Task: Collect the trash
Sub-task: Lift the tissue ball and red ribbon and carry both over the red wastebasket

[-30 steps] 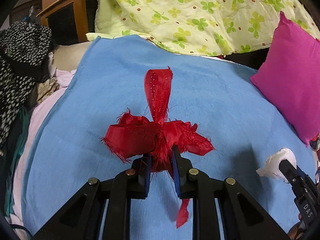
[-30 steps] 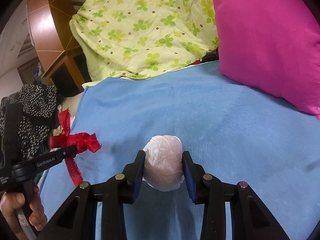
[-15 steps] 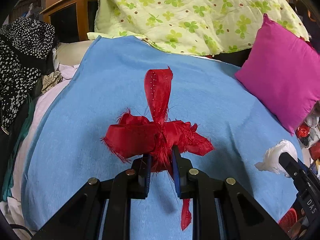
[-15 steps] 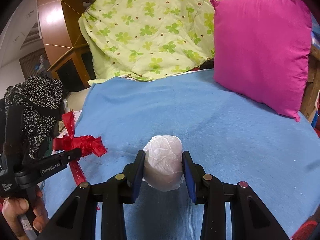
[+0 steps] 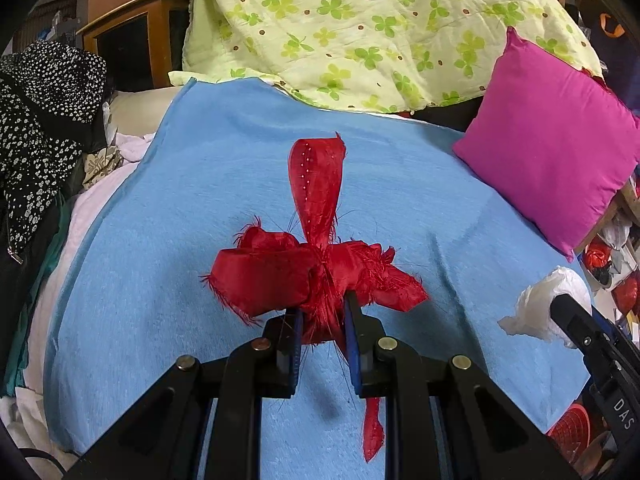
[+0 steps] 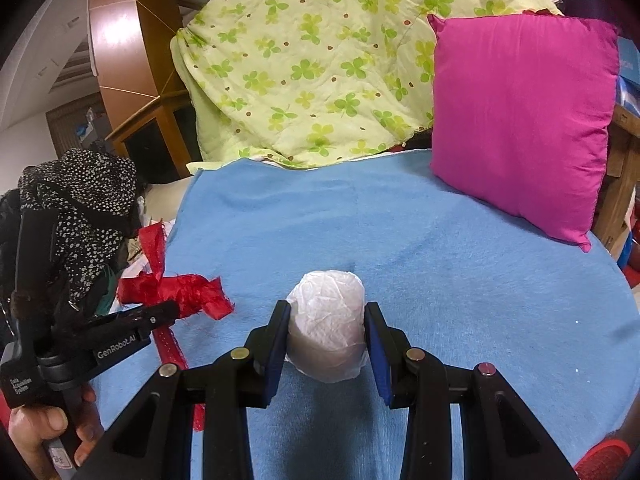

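My left gripper point(image 5: 321, 312) is shut on a frayed red ribbon bow point(image 5: 312, 268), held above the blue blanket point(image 5: 200, 200); one tail stands up and another hangs below the fingers. In the right wrist view my right gripper point(image 6: 326, 316) is shut on a crumpled white paper ball point(image 6: 326, 332). That white ball point(image 5: 544, 308) also shows at the right edge of the left wrist view. The red bow point(image 6: 176, 292) and the left gripper point(image 6: 160, 314) appear at the left of the right wrist view, with a hand point(image 6: 44, 432) on the handle.
A magenta pillow point(image 6: 520, 120) and a green clover-print quilt point(image 6: 312, 64) lie at the far end of the blanket. A black dotted garment point(image 5: 44, 120) is heaped at the left by a wooden cabinet point(image 5: 132, 36). Red items point(image 5: 568, 432) sit past the blanket's right edge.
Both grippers have drawn back and risen from the blanket with their loads still held; more of the pillow, quilt and blanket edge now shows.
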